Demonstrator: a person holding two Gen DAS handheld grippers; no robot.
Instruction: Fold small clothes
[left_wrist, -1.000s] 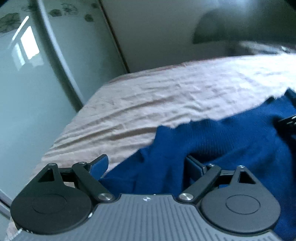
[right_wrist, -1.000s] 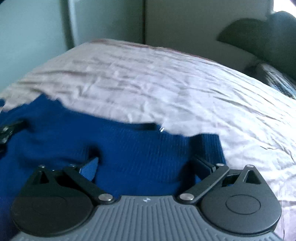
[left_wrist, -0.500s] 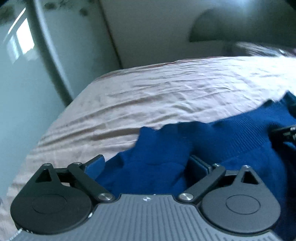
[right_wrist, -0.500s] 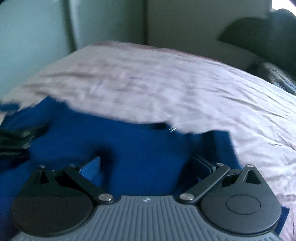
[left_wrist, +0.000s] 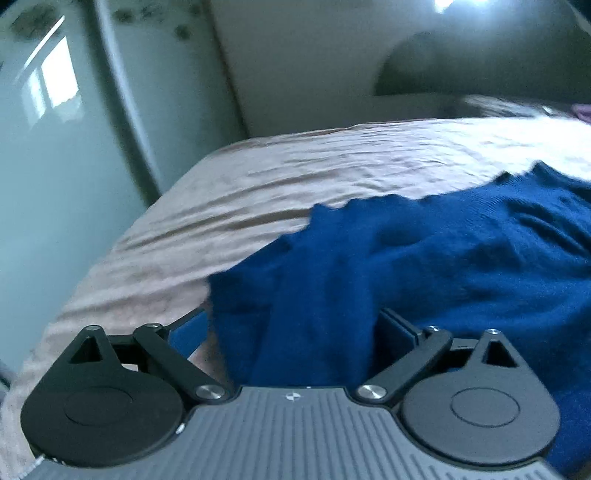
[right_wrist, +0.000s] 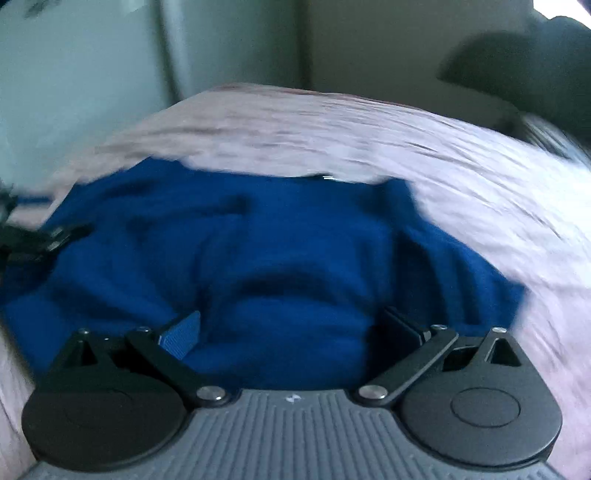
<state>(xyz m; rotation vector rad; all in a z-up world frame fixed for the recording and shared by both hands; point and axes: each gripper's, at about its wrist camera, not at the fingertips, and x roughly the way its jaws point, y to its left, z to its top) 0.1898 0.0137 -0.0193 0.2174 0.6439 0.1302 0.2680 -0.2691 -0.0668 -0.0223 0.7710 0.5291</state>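
A dark blue knit sweater (left_wrist: 443, 266) lies rumpled on the pale pink bed sheet (left_wrist: 295, 173). My left gripper (left_wrist: 291, 332) hangs low over its left edge. The jaws stand wide, and a fold of the knit lies between the blue pads without being pressed. In the right wrist view the sweater (right_wrist: 295, 240) fills the middle, bunched into a hump. My right gripper (right_wrist: 290, 332) is spread wide around that hump, its pads (right_wrist: 181, 336) beside the cloth. The left gripper (right_wrist: 22, 236) shows as a dark blur at the far left edge.
A glossy pale green wardrobe door (left_wrist: 55, 147) stands close along the bed's left side. A beige wall and a dark rounded shape (left_wrist: 424, 70) lie beyond the far edge. Bare sheet (right_wrist: 461, 158) stretches behind and to the right of the sweater.
Both grippers have slid across the bed and the sweater now fills more of each view, bunched higher in the right one. The left jaws have widened a little.
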